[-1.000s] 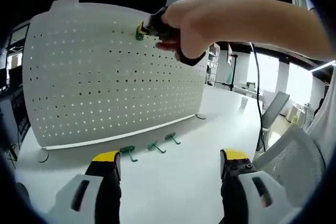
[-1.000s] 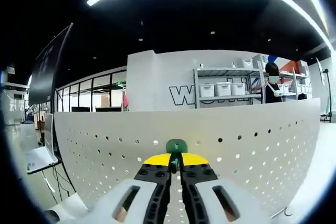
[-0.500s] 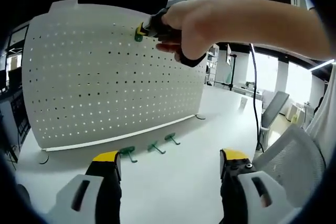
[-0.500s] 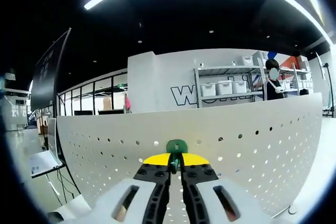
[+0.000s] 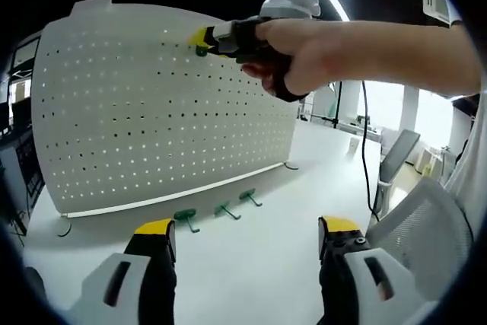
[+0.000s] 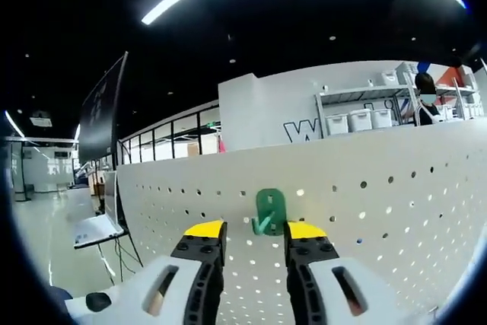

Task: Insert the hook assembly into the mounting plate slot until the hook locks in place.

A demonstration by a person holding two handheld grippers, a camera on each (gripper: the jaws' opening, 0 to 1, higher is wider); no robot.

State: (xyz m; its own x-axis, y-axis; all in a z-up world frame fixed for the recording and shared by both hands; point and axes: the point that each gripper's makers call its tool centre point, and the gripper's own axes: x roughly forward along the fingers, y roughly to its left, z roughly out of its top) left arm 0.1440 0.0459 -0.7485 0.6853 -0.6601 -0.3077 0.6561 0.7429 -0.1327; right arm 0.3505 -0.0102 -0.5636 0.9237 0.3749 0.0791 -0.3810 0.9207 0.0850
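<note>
While the green plastic hook (image 6: 269, 211) sits seated in the white perforated pegboard (image 6: 396, 211) at twelve o'clock of the right gripper (image 6: 252, 237), whose fingers stand apart and empty, insertion looks complete; withdrawing straight back seems next. The left gripper (image 5: 245, 237) hangs open, holding nothing, above the smooth tabletop (image 5: 251, 264), three spare hooks (image 5: 218, 211) lying at its twelve o'clock.

1. White table (image 5: 251, 264), smooth, plain top.
2. Upright white pegboard (image 5: 152, 112) standing on it, feet at both lower corners touching tabletop.
3. Three green hooks (image 5: 217, 215) lying loose in a row on tabletop, just in front of pegboard's bottom edge.
</note>
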